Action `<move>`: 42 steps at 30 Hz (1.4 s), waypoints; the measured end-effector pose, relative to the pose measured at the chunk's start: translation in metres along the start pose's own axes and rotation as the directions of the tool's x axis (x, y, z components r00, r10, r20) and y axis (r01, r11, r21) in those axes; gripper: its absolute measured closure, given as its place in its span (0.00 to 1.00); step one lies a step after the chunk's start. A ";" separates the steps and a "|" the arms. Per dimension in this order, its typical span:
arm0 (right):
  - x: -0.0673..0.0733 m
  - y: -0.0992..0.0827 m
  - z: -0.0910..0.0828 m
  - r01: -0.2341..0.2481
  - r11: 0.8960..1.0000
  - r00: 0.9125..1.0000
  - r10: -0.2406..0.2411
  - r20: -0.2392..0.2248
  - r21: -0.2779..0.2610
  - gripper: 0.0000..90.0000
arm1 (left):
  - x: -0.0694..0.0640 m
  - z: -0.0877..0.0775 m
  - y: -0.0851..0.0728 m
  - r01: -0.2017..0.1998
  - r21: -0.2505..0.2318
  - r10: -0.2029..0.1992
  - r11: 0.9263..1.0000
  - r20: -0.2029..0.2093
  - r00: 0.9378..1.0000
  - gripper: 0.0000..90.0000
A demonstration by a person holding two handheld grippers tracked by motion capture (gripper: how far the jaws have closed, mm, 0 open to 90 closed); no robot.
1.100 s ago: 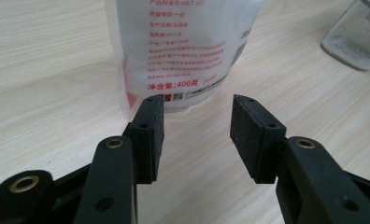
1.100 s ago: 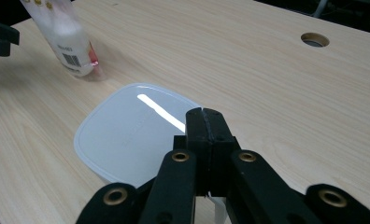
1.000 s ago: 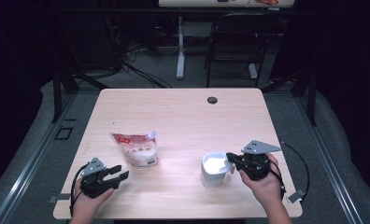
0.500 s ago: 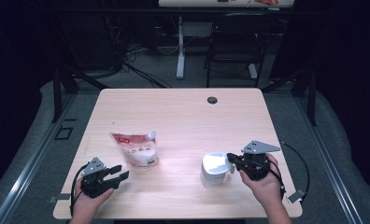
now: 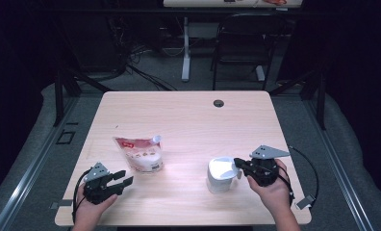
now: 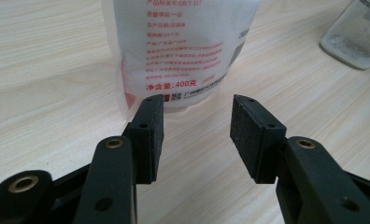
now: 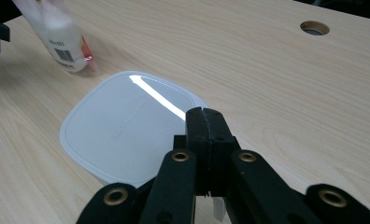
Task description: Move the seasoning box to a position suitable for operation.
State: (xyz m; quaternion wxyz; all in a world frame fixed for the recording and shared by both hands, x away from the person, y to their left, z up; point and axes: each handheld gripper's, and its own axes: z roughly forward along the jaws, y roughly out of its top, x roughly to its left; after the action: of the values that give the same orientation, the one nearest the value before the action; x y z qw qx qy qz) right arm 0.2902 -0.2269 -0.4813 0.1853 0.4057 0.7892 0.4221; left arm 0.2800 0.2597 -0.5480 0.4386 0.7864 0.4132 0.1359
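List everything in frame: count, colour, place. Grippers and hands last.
white plastic spouted pouch with red print: 1, white and red, left half of table, just beyond the left gripper
white square-lidded plastic container: 1, white lid over a clear body, right front of table, at the right gripper's tip
light wooden table: 1, pale wood, centre
round cable hole: 1, dark, far edge of table
black chair: 1, black, on the floor behind the table
left gripper: 1, black, front left, jaws open, aimed at the pouch
right gripper: 1, black with grey plate, front right, jaws shut
hands: 2, one holding each gripper, bottom edge
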 end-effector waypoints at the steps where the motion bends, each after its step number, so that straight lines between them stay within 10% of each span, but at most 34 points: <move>1: 0.000 0.000 0.000 -0.002 1.000 1.000 0.002 0.000 0.000 1.00 | -0.001 0.000 0.000 -0.002 0.003 0.002 1.000 -0.001 1.000 0.61; 9: -0.001 -0.002 0.000 -0.018 1.000 1.000 0.018 -0.010 -0.018 1.00 | -0.018 0.001 0.007 -0.056 0.003 0.056 0.998 0.037 0.998 0.68; 16: -0.002 -0.003 0.000 -0.021 1.000 1.000 0.021 -0.011 -0.021 1.00 | -0.051 0.010 0.023 -0.138 -0.013 0.139 0.990 0.111 0.984 0.88; 30: -0.002 -0.003 0.000 -0.020 1.000 1.000 0.019 -0.015 -0.022 1.00 | -0.119 0.068 0.065 -0.244 -0.020 0.241 0.970 0.266 0.933 1.00; 42: 0.000 -0.004 0.000 -0.023 0.999 1.000 0.022 -0.017 -0.034 1.00 | -0.147 0.101 0.082 -0.273 -0.031 0.265 0.962 0.361 0.894 1.00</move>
State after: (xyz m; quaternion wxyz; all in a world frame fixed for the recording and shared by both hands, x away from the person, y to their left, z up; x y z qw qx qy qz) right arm 0.2886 -0.2282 -0.4850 0.1808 0.4078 0.7787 0.4411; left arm 0.2905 0.0654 -0.5184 0.4758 0.8519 0.2142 0.0441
